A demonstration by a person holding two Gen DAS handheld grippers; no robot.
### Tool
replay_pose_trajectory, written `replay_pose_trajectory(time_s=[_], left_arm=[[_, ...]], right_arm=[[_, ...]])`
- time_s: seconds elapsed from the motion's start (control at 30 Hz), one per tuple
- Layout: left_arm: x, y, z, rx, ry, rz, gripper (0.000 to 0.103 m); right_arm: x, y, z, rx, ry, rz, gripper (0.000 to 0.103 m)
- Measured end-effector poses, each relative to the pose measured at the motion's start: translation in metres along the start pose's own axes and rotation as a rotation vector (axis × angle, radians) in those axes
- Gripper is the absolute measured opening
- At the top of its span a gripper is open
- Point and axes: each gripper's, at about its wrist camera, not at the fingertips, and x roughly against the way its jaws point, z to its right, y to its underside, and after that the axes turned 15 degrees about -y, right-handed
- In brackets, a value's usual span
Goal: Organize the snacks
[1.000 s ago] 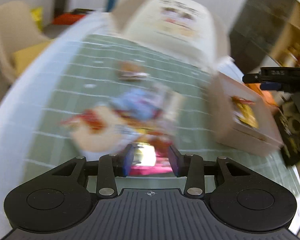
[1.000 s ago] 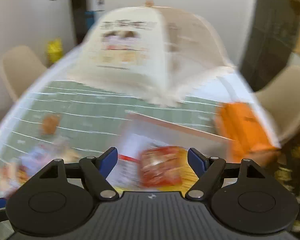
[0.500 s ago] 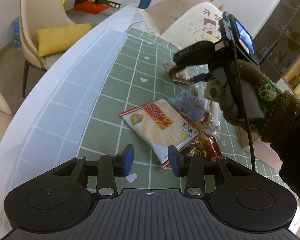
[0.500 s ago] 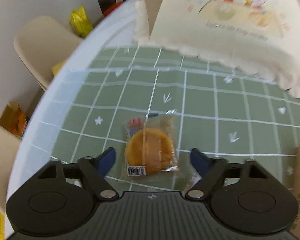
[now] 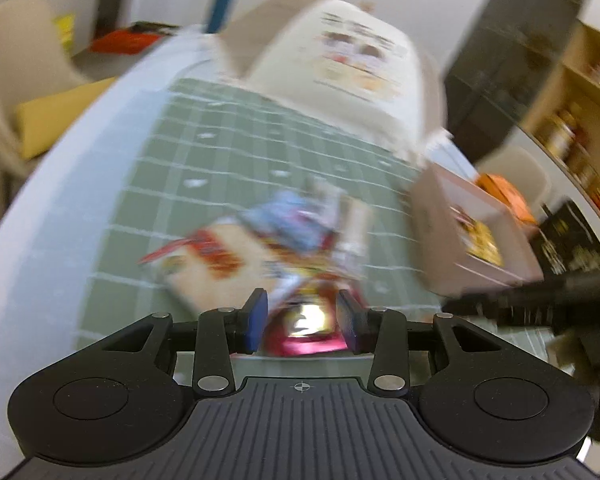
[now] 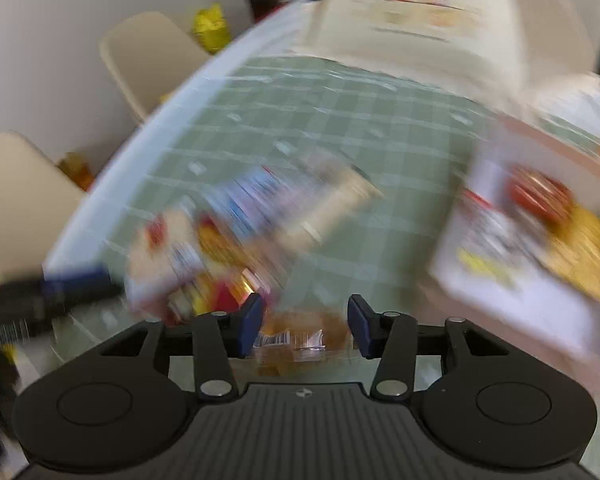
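Snacks: your right gripper (image 6: 303, 325) has just closed on a clear-wrapped cake (image 6: 300, 338); your left gripper (image 5: 302, 315) clamps a pink packet (image 5: 306, 330).

We see a green mat (image 5: 228, 168) gridded in white on the pale blue bench (image 5: 80, 168), a cream cover (image 5: 340, 80) bearing cartoon print, a magenta foil packet (image 5: 304, 336), blue-padded black claws, and an orange-brown cake wrapped clear (image 6: 300, 336).

My left gripper (image 5: 302, 320) and right gripper (image 6: 306, 328): matte black linkage arms, silver pivot screws, blue pads (image 5: 256, 318), ribbed grey housing with small crosshair mark, round black side caps.
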Motion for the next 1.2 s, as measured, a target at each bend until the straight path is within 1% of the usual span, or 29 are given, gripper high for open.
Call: replay_pose_trajectory(time_s=[0.1, 0.17, 0.23, 0.27, 0.33, 0.37, 0.4, 0.5, 0.53, 0.57, 0.6, 0.67, 0.73, 0.8, 0.83, 0.9, 1.0, 1.03, 1.07, 1.17, 1.2], left_arm=[[-0.003, -0.002, 0.032, -0.089, 0.026, 0.018, 0.042], [-0.009, -0.005, 0.047, -0.122, 0.023, 0.015, 0.042], [-0.016, -0.010, 0.053, -0.118, 0.009, 0.018, 0.042], [-0.021, -0.015, 0.056, -0.113, -0.001, 0.022, 0.042], [-0.034, -0.029, 0.057, -0.109, -0.017, 0.025, 0.042], [-0.045, -0.039, 0.059, -0.108, -0.028, 0.021, 0.042], [-0.056, -0.048, 0.061, -0.101, -0.037, 0.017, 0.043], [-0.094, -0.077, 0.067, -0.073, -0.088, 0.040, 0.043], [-0.108, -0.085, 0.071, -0.074, -0.119, 0.049, 0.043], [-0.118, -0.090, 0.074, -0.081, -0.131, 0.052, 0.043], [-0.131, -0.094, 0.079, -0.100, -0.135, 0.050, 0.043], [-0.152, -0.096, 0.088, -0.169, -0.155, 0.026, 0.043], [-0.166, -0.091, 0.092, -0.237, -0.168, 0.005, 0.045], [-0.163, -0.081, 0.092, -0.262, -0.146, 0.021, 0.045], [-0.158, -0.074, 0.091, -0.274, -0.127, 0.017, 0.045], [-0.145, -0.058, 0.094, -0.335, -0.101, 0.023, 0.044], [-0.117, -0.026, 0.101, -0.460, -0.101, 0.046, 0.043], [-0.110, -0.018, 0.101, -0.478, -0.092, 0.050, 0.043], [-0.101, -0.007, 0.100, -0.486, -0.071, 0.038, 0.043], [-0.077, 0.013, 0.092, -0.437, -0.029, 0.013, 0.042], [-0.067, 0.020, 0.087, -0.406, -0.018, 0.005, 0.038]], right_arm=[[0.021, 0.036, 0.021, -0.078, 0.051, 0.005, 0.025], [0.032, 0.058, 0.035, -0.127, 0.072, 0.018, 0.026], [0.042, 0.078, 0.040, -0.134, 0.124, 0.035, 0.026], [0.047, 0.084, 0.041, -0.132, 0.140, 0.046, 0.029], [0.057, 0.097, 0.040, -0.137, 0.138, 0.071, 0.043], [0.062, 0.103, 0.039, -0.148, 0.131, 0.087, 0.059], [0.066, 0.106, 0.039, -0.159, 0.127, 0.102, 0.067], [0.069, 0.114, 0.036, -0.186, 0.118, 0.122, 0.068], [0.068, 0.115, 0.034, -0.190, 0.118, 0.122, 0.068], [0.068, 0.116, 0.031, -0.188, 0.119, 0.120, 0.068], [0.068, 0.117, 0.028, -0.180, 0.118, 0.116, 0.068], [0.069, 0.121, 0.022, -0.160, 0.117, 0.100, 0.068], [0.067, 0.125, 0.019, -0.145, 0.123, 0.077, 0.068], [0.067, 0.130, 0.019, -0.135, 0.132, 0.062, 0.069], [0.067, 0.132, 0.019, -0.134, 0.133, 0.059, 0.069], [0.066, 0.134, 0.023, -0.139, 0.129, 0.052, 0.069], [0.061, 0.130, 0.028, -0.143, 0.122, 0.051, 0.069], [0.059, 0.127, 0.030, -0.143, 0.114, 0.056, 0.069], [0.057, 0.123, 0.029, -0.141, 0.108, 0.060, 0.069], [0.047, 0.109, 0.024, -0.110, 0.090, 0.067, 0.069], [0.042, 0.102, 0.021, -0.093, 0.085, 0.073, 0.069]])
